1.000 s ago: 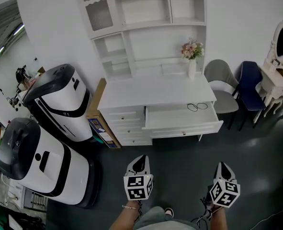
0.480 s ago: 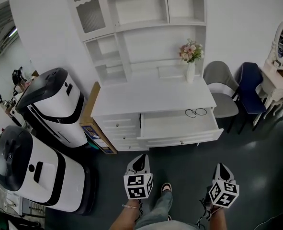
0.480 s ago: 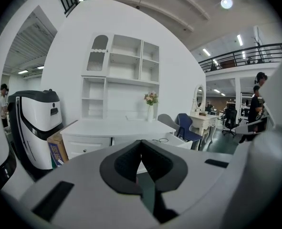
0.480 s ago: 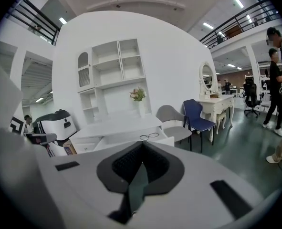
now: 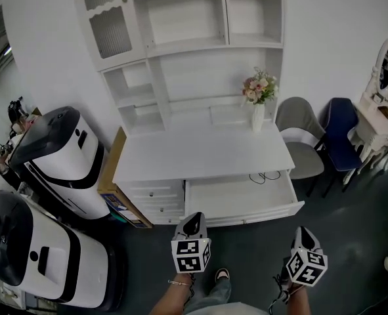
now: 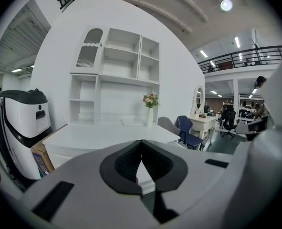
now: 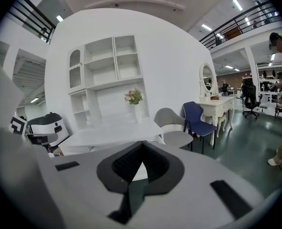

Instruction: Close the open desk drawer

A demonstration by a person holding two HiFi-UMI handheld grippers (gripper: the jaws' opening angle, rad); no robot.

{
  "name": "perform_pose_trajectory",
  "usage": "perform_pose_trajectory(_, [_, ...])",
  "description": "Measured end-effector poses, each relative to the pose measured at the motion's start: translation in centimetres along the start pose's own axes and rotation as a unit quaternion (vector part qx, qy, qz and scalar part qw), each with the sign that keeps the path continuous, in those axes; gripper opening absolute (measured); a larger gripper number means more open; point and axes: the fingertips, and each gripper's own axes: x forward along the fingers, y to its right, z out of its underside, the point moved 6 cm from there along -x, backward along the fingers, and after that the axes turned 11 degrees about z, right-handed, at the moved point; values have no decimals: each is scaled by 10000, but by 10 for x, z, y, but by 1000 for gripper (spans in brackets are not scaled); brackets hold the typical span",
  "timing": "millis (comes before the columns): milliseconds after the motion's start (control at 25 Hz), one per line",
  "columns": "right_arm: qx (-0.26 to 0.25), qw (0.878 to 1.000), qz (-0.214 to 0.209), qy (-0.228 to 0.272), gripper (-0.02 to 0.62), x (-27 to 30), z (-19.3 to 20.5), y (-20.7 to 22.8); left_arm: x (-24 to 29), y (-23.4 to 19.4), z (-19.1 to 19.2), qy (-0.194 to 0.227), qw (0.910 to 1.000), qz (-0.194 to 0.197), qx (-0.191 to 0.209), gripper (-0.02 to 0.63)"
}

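Desk and open drawer loom closer; left gripper, right gripper jaws together.

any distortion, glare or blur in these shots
Head view: evenly lit, sharp, shelf unit lines bent by the wide lens. Left gripper view: fisheye circle with black corners, a ceiling lamp flares, the near left tool looks soft. Right gripper view: same fisheye, bright ceiling strips.

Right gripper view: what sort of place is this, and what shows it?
Probably a big hall with a mock furnished room: white desk, mirrored dressing table, upper-level railing overhead.
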Motion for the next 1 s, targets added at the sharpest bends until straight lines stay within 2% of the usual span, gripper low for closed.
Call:
perform_pose_trajectory(640, [71, 9999, 73, -133, 6, 117, -53, -35, 121, -61, -39, -105, 9999, 76, -93, 18])
perform_pose_trajectory(800, [49, 9997, 86, -225, 6, 134, -54, -32, 135, -62, -39, -161, 9998, 60, -99, 18])
perform_pose_trajectory(1000, [2, 9994, -122, -321, 6, 157, -60, -34, 138, -64, -40, -227, 9994, -199, -178, 18])
